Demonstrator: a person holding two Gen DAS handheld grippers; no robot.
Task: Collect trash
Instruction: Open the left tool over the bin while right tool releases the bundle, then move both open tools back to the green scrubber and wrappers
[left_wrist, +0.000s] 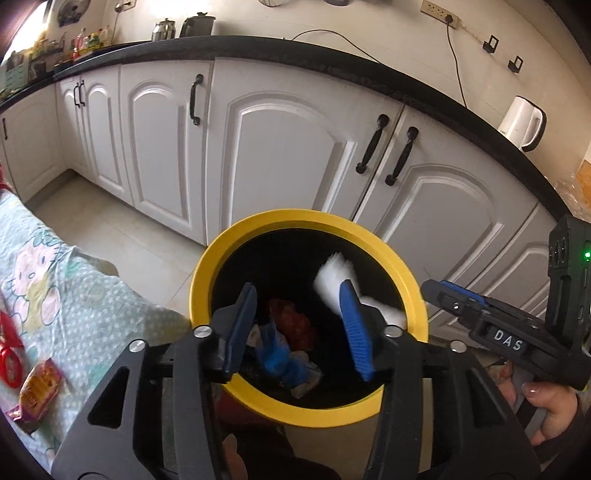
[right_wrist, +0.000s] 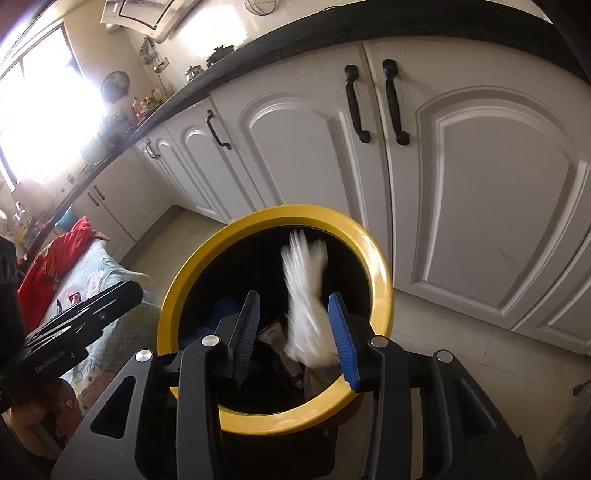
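Observation:
A black trash bin with a yellow rim (left_wrist: 207, 266) (right_wrist: 173, 288) stands on the floor before white cabinets. A blurred white tissue (left_wrist: 334, 280) (right_wrist: 306, 295) is in the air inside the bin's mouth, touching neither gripper as far as I can tell. Red and blue wrappers (left_wrist: 291, 332) lie at the bottom. My left gripper (left_wrist: 299, 314) is open and empty above the bin. My right gripper (right_wrist: 293, 325) is open above the bin, the tissue next to its right finger; it also shows in the left wrist view (left_wrist: 454, 295).
A table with a patterned cloth (left_wrist: 74, 302) (right_wrist: 107, 266) stands left of the bin, with a snack packet (left_wrist: 38, 384) and a red item (left_wrist: 9, 350) on it. White cabinet doors (left_wrist: 280, 147) (right_wrist: 480, 184) stand close behind the bin. A white kettle (left_wrist: 524, 123) is on the counter.

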